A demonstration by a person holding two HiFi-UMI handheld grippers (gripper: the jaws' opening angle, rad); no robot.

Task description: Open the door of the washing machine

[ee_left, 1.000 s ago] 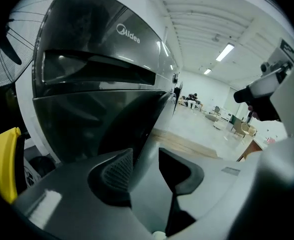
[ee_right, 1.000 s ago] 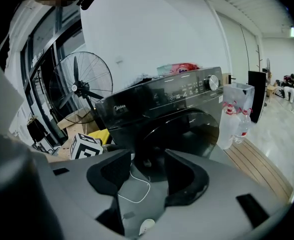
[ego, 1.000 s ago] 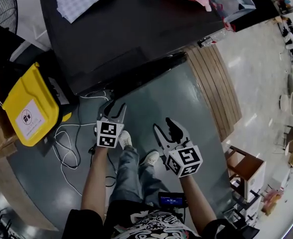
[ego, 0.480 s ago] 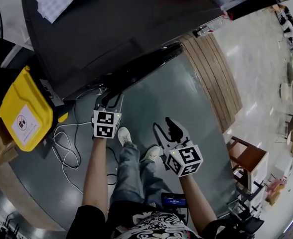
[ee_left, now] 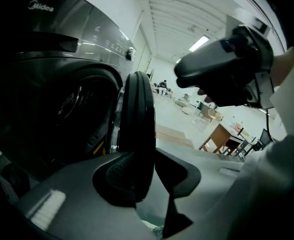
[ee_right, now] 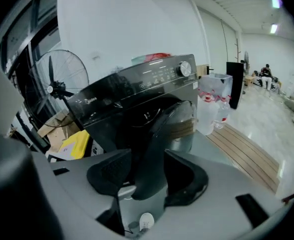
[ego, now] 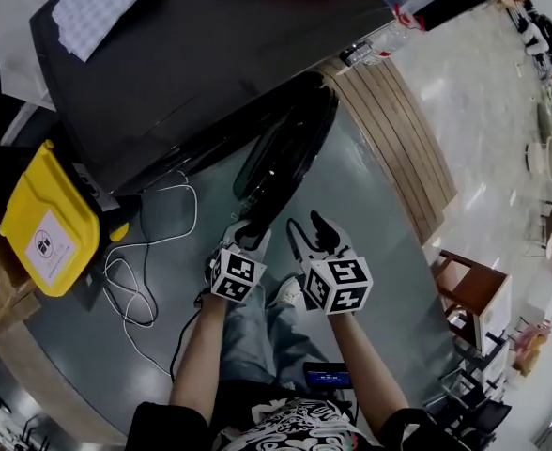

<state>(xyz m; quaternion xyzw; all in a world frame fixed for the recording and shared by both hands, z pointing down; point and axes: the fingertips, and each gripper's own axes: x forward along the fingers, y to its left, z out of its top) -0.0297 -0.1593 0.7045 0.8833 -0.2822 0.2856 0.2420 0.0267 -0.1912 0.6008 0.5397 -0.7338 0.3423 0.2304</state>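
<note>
Washing machine point(ego: 210, 73) door point(ego: 285, 148) stands partly open, swung out from the machine's front over the grey floor point(ego: 370, 214), its free rim between the closing jaws of the left gripper point(ego: 251, 231), one pad clear of it; right gripper point(ego: 306, 225) just beside, jaws apart, clamping nothing.

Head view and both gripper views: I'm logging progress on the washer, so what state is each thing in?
Washing machine door: open, standing out from the machine's front.
Drum opening: uncovered, dark inside.
Left tongs: closing, with the door's edge between the jaws.
Right tongs: open, holding nothing.
Fan: upright; cannot tell if it is running.
</note>
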